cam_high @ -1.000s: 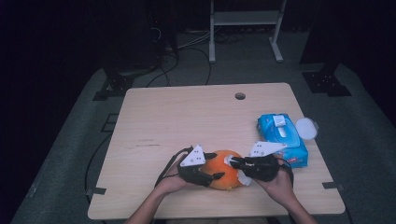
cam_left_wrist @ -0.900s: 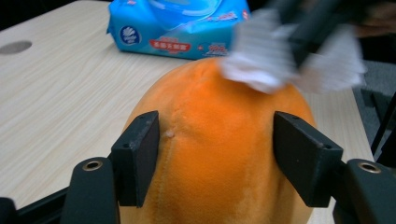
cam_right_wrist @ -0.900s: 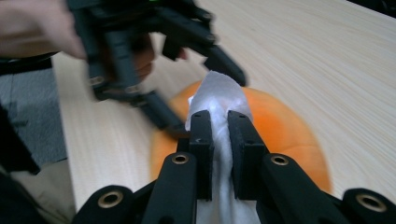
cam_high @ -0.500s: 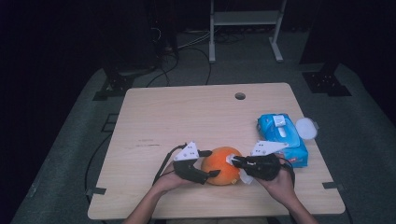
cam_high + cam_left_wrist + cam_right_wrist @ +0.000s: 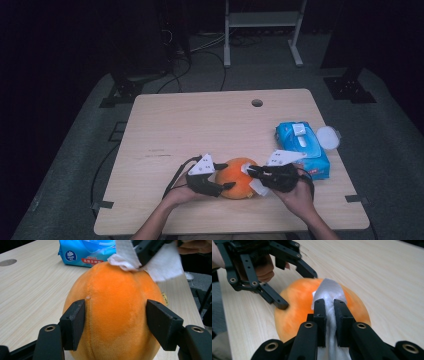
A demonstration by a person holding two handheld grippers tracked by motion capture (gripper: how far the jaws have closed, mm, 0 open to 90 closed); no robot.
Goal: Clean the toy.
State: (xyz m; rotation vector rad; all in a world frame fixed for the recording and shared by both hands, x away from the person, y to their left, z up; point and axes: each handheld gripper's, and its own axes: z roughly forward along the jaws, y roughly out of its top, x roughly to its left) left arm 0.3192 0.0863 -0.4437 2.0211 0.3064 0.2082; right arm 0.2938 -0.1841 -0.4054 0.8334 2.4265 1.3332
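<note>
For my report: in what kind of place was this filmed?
Probably a lab or studio set up for recording: a bare wooden table on grey floor covering, dark surroundings, cables and equipment stands behind.

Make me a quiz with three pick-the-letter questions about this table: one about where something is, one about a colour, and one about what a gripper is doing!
1. Where does the blue wipes pack lie on the table in the high view?
A. far left corner
B. right side
C. on the floor

2. What colour is the plush ball?
A. green
B. purple
C. orange

3. What is the right gripper doing?
A. pinching a white wipe
B. lying open on the table
C. holding the pack

Answers: 1 B, the pack sits near the right edge. 2 C, the ball is bright orange in every view. 3 A, its two jaws stand close together with the wipe between them, pressed on the ball.
</note>
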